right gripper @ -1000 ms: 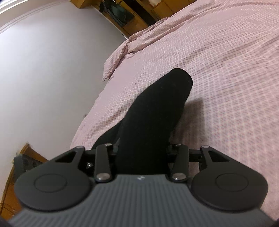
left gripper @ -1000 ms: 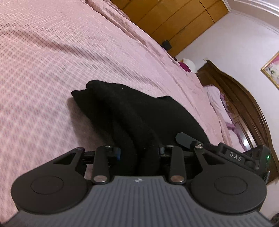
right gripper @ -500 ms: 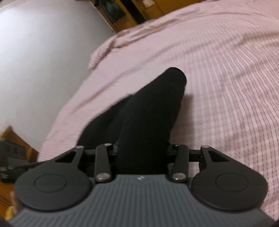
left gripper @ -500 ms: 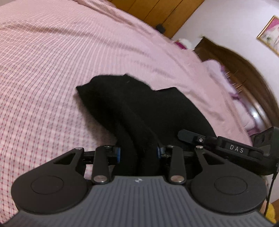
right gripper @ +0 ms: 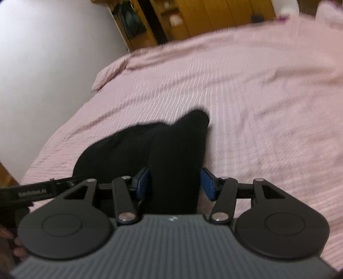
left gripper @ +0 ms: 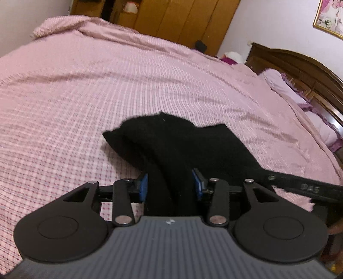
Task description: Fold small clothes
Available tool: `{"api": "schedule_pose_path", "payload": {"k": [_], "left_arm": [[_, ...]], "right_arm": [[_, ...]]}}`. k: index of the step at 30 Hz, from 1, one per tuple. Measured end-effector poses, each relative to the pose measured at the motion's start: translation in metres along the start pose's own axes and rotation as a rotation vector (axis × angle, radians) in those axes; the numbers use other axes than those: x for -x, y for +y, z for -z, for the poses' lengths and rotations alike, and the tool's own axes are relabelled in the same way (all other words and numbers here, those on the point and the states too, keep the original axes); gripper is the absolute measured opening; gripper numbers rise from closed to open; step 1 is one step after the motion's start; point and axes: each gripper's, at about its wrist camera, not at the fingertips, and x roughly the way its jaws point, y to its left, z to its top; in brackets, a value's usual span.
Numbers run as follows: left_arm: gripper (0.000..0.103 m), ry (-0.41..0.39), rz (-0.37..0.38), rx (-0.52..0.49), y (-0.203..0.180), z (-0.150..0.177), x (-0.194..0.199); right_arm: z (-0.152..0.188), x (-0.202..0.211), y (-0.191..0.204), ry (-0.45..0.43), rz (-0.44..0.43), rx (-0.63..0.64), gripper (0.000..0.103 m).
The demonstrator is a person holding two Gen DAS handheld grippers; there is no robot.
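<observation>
A small black garment [left gripper: 171, 146] lies bunched on the pink checked bedspread [left gripper: 85, 90]. My left gripper [left gripper: 170, 182] is shut on one end of it, blue pads pressed to the cloth. My right gripper [right gripper: 175, 182] holds the other end of the black garment [right gripper: 178, 146]; its left pad touches the cloth and the right pad stands slightly off it. The right gripper's body shows at the lower right of the left wrist view [left gripper: 304, 188]. The left gripper's body shows at the lower left of the right wrist view [right gripper: 32, 191]. The fingertips are hidden by the cloth.
The bedspread [right gripper: 268, 96] stretches ahead in both views. A dark wooden headboard [left gripper: 300, 64] and pillows [left gripper: 283, 85] stand at the right. Wooden wardrobes [left gripper: 182, 19] line the far wall. The bed's edge and a white wall [right gripper: 42, 64] lie at the left.
Both grippers have swung round with the garment, now facing the wardrobes. The two grippers have come closer together, and the right jaws have widened a little around the cloth.
</observation>
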Motion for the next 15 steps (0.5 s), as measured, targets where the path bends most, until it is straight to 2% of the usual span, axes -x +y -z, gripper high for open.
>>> {"api": "schedule_pose_path", "payload": {"k": [3,5,7,11,15], "left_arm": [[0.047,-0.068,-0.064,-0.049,-0.008,-0.001,0.009],[0.047,-0.108,-0.083,-0.080,-0.015,-0.005,0.014],[0.047,-0.116,-0.068,-0.104,-0.020,-0.009,0.015],[0.047,-0.059,-0.001,-0.090,-0.019,-0.009,0.003],[0.046,0.043,-0.068,-0.080,-0.012,-0.004,-0.029]], "right_arm": [[-0.006,0.003,-0.001,-0.036,0.035,0.039,0.053],[-0.007,-0.004,-0.004,-0.019,0.025,0.032,0.044],[-0.005,-0.012,-0.004,-0.001,-0.004,0.023,0.035],[-0.001,-0.019,0.012,-0.003,0.016,0.082,0.035],[0.002,-0.028,0.011,0.011,0.028,0.079,0.035]]}}
